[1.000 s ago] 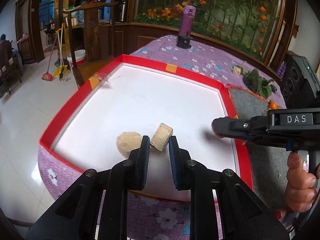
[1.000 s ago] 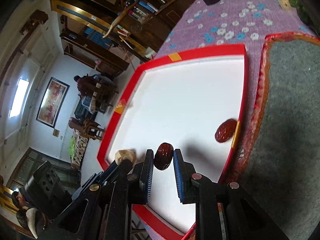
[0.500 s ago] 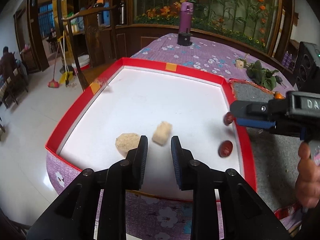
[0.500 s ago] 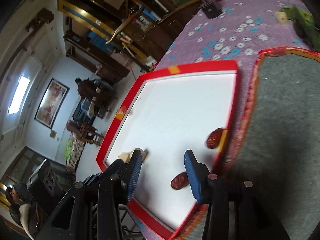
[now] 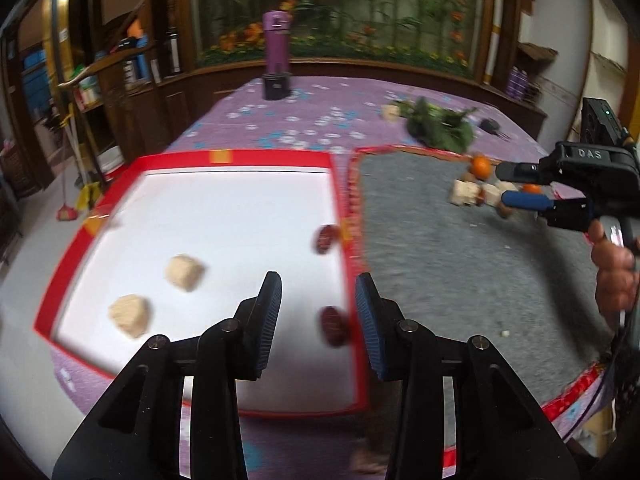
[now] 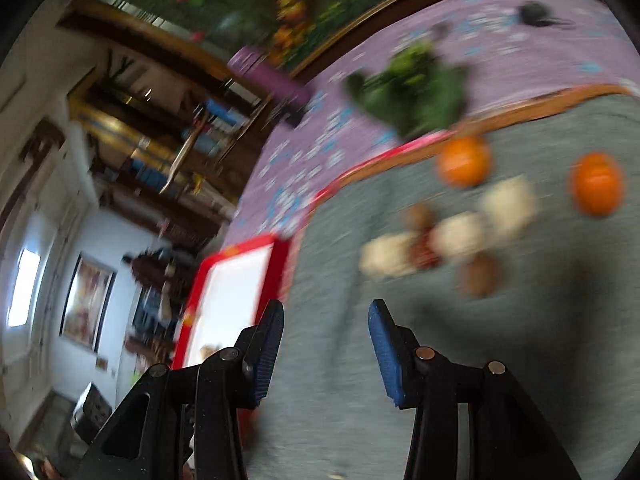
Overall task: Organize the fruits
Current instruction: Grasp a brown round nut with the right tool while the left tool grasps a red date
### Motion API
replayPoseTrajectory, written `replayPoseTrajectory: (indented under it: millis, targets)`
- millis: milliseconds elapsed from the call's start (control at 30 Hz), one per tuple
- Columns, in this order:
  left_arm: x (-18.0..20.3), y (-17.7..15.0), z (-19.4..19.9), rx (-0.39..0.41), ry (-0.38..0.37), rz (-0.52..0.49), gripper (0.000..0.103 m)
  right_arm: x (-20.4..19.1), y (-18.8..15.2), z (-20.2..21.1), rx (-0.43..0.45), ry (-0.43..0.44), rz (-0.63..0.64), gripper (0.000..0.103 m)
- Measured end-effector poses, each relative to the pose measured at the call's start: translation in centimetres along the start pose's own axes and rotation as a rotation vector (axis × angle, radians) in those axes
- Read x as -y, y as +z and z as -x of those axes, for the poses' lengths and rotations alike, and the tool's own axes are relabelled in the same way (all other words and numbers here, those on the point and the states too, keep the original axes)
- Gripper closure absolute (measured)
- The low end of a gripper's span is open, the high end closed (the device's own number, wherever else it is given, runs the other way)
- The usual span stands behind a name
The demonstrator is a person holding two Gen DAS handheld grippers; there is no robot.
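Left tool (image 5: 318,312) hangs over the near right corner of the red-rimmed white tray (image 5: 120,204), its jaws parted and just widening, blue pads (image 5: 268,320) clear of everything. One dark date (image 5: 333,325) lies on the white between those pads, untouched, hard against the tray's right rim; a second date (image 5: 325,237) sits farther back along the same rim. Over on the tray's left, two pale cubes, one (image 5: 185,272) nearer the middle and one (image 5: 129,315) toward the near edge, apart from each other. Right of the tray, the grey mat (image 5: 432,248) with its red border carries the pile: an orange (image 5: 480,166), another orange (image 5: 531,189) half hidden behind the right tool (image 5: 505,183), pale cubes (image 5: 464,192) and brownish pieces I cannot make out. That right tool, held in a hand (image 5: 614,268), points at the pile with jaws apart and nothing in them. From its own blurred view, the right tool (image 6: 326,340) hovers over bare grey mat (image 6: 400,380), jaws spread, empty; ahead lie two oranges, left (image 6: 464,162) and right (image 6: 597,183), three pale cubes in a slanting row (image 6: 456,238), a reddish date (image 6: 423,254) tucked among them and two brown nut-like pieces (image 6: 478,274). Green leaves (image 5: 440,128) and a purple bottle (image 5: 276,52) stand farther back on the flowered purple table (image 5: 320,112).
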State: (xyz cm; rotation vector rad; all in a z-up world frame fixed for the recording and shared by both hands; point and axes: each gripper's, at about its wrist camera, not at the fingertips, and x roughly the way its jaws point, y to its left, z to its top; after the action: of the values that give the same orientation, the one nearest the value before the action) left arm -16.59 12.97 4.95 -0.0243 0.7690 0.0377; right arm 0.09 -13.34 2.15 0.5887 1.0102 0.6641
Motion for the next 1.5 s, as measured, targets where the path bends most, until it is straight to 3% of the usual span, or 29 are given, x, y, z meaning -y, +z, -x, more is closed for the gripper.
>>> replayPoseTrajectory:
  millis: [133,333,433,533,667,800,867,1067,1233,1400,1500]
  targets:
    - [2.6,0.6,-0.6,-0.014,-0.028,-0.039,0.065,3.3,1.6,1.9,0.011,-0.087,-0.038,0.06]
    - [5.1,1.5,-1.3,-0.035,-0.042,-0.088,0.065,4.0,2.6,0.3,-0.039,-0.196,-0.005,0.06]
    - [6.2,2.5,-2.0,-0.043,-0.034,-0.119,0.065,3.5,2.6,-0.9,-0.077,-0.215,0.038,0.065]
    - [7.5,3.5,-2.6,-0.046,-0.032,-0.151,0.065,2.7,2.6,-1.8,-0.081,-0.278,0.124,0.08]
    - [9.7,4.7,-3.8,-0.068,-0.068,-0.192,0.065,4.1,3.0,-1.5,-0.08,-0.201,0.131,0.081]
    - [12.8,5.3,-5.4,-0.116,-0.172,-0.225,0.065,7.1,4.1,-0.6,-0.084,-0.056,-0.004,0.081]
    - [14.5,5.7,-6.7,-0.146,-0.232,-0.236,0.065,7.7,4.4,0.3,-0.058,-0.08,-0.015,0.081]
    - [16.6,7.1,-11.0,-0.232,-0.279,-0.214,0.065,8.9,4.6,1.3,-0.066,-0.101,-0.08,0.08]
    - [16.3,8.3,-13.6,-0.268,-0.265,-0.18,0.066,8.6,4.5,1.1,-0.089,-0.109,-0.08,0.08]
    - [15.5,9.5,-14.3,-0.253,-0.277,-0.127,0.066,8.7,4.5,1.0,-0.103,-0.099,-0.098,0.08]
    - [16.8,9.2,-14.3,-0.243,-0.235,-0.196,0.066,9.0,4.5,1.1,-0.107,-0.093,-0.107,0.08]
